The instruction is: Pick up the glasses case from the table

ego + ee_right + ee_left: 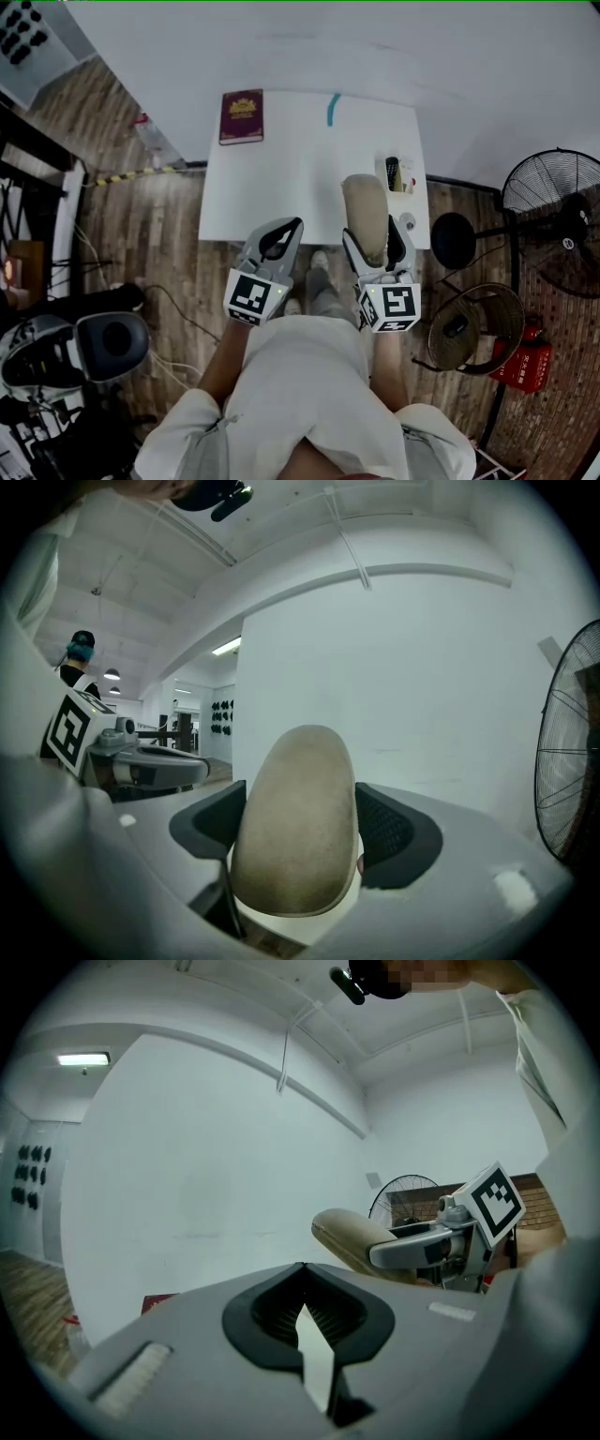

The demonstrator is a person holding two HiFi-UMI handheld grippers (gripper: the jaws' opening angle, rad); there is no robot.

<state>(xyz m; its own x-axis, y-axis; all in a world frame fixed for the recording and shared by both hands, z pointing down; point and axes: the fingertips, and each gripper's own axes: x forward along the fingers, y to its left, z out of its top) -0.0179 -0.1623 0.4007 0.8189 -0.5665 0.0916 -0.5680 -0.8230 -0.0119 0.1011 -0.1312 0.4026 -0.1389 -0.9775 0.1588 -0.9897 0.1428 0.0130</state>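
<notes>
Right gripper (374, 246) is being held clamped on the glasses case (365, 208), long axis being carried in line with its 2 jaws, apparently clear of the table (281, 187); left gripper (281, 234) is being held closed, empty, alongside.

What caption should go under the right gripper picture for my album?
The right gripper holds a tan glasses case between its jaws, facing a white wall.

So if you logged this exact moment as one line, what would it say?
right tongs: shut on glasses case, held above table | left tongs: shut, empty | red book: on table
</notes>
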